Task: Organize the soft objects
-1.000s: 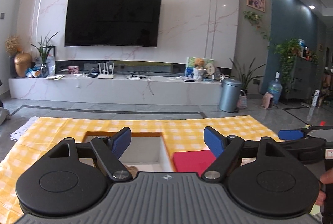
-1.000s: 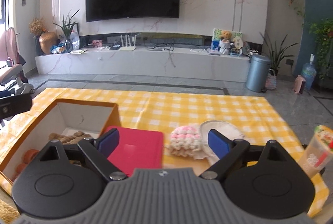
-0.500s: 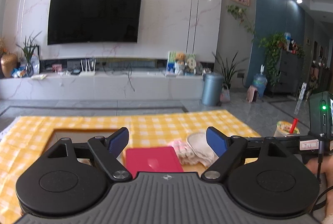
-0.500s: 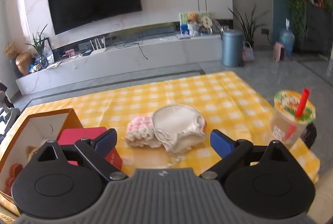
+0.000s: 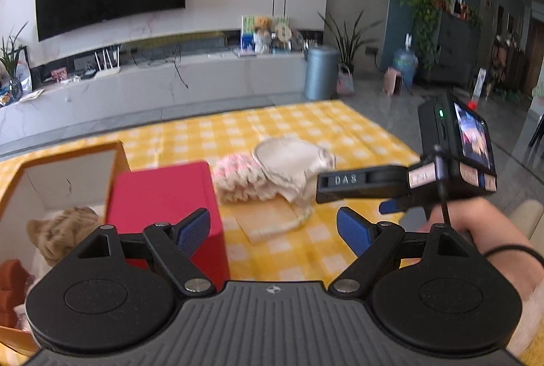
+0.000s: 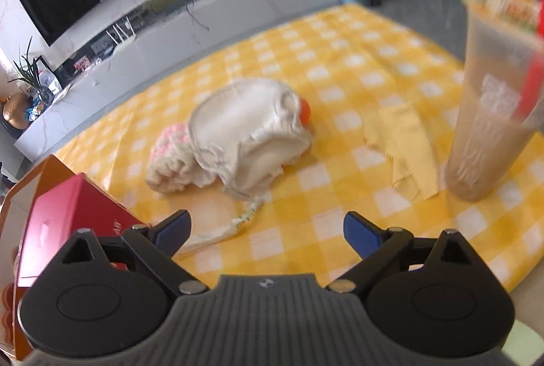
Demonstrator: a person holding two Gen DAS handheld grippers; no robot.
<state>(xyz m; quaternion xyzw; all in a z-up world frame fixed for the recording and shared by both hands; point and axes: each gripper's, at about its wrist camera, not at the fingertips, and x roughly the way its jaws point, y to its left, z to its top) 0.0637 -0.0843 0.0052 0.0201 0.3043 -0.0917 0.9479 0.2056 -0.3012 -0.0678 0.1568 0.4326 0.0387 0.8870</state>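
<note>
Right claw (image 6: pixel 267 230) agape above cream hat (image 6: pixel 251 131); arm label "DAS" (image 5: pixel 345 179).

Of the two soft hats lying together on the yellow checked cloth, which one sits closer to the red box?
The pink-and-white knitted hat; it lies on the side facing the red box, while the plain cream hat lies beyond it, toward the drink cup.

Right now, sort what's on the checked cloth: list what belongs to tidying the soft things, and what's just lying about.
Belongs to the job:
cream cloth hat
pink-and-white knitted piece
orange storage box, with a tan knitted item already inside
left gripper and right gripper, both open, empty

Just lying about:
drink cup with straw
red box
yellow paper scrap
</note>
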